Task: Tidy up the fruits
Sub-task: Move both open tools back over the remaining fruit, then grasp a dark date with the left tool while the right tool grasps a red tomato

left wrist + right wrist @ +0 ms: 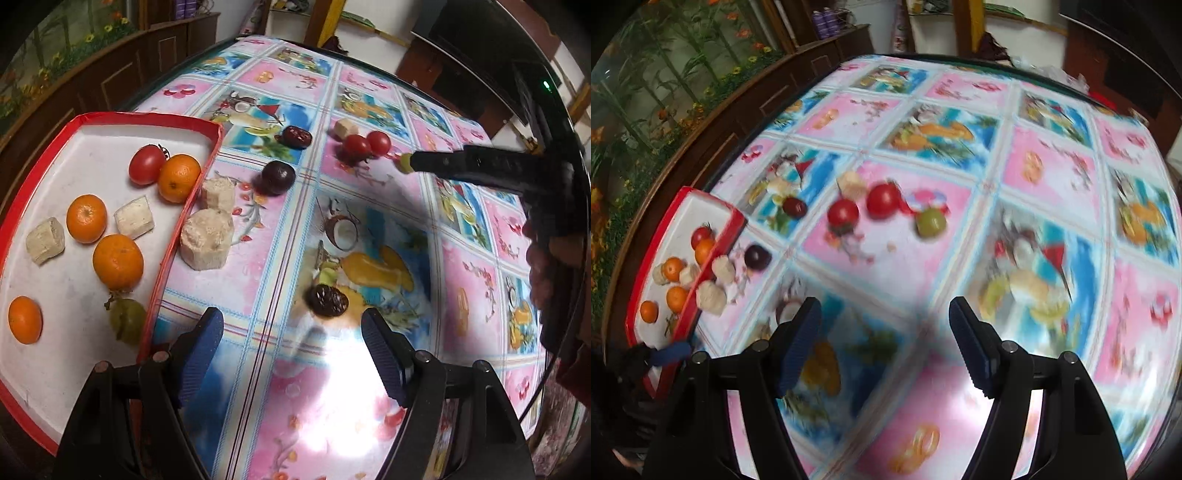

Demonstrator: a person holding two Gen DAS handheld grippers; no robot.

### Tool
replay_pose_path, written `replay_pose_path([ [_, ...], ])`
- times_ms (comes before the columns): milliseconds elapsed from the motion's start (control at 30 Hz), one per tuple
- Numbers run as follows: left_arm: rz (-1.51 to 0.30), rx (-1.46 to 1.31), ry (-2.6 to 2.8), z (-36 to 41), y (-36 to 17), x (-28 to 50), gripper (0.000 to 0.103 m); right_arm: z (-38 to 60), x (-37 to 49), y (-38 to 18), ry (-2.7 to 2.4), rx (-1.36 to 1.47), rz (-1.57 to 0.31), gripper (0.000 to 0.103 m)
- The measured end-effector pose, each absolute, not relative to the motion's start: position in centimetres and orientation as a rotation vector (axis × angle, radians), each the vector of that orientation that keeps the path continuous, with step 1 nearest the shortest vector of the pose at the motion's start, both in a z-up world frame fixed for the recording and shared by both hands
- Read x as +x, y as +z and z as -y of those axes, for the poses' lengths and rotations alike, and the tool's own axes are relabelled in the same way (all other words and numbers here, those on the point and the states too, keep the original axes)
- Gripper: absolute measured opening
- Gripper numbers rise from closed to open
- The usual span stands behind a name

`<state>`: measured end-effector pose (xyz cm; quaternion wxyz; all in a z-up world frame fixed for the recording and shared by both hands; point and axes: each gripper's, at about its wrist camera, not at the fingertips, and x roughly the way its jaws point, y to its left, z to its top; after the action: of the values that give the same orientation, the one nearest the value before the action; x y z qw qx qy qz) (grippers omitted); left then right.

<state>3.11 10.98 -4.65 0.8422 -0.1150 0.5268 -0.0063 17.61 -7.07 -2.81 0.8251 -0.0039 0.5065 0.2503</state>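
Date [328, 300] | just ahead of left gripper [291, 350], jaws apart, empty | light, soft, wrinkled, sticky: pinch gently across middle | right gripper [884, 343] apart, empty.

from here i see a glossy plastic-looking tablecloth [332, 387] throwing glare near the table's front edge, a matt white tray [74, 362] with a red rim, ribbed blue pads [201, 354], and dark wood panelling [122, 77].

Both wrist cams look steeply down at the table [332, 229], close; both catch the tray [155, 284] at left.
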Motion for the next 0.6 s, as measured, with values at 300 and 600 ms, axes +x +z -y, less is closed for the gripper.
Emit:
replay_pose_path([
  [300,-1.132,-0.318,0.036,-10.8,-5.8,3.6,0.056,4.0,22.0,-2.5,0.645,0.018,-1.101,0.039],
  [600,-1.138,-0.337,0.032,-10.4,-6.3,4.0,0.055,0.0,22.8,-4.2,0.679,-0.105,-1.097,0.039],
])
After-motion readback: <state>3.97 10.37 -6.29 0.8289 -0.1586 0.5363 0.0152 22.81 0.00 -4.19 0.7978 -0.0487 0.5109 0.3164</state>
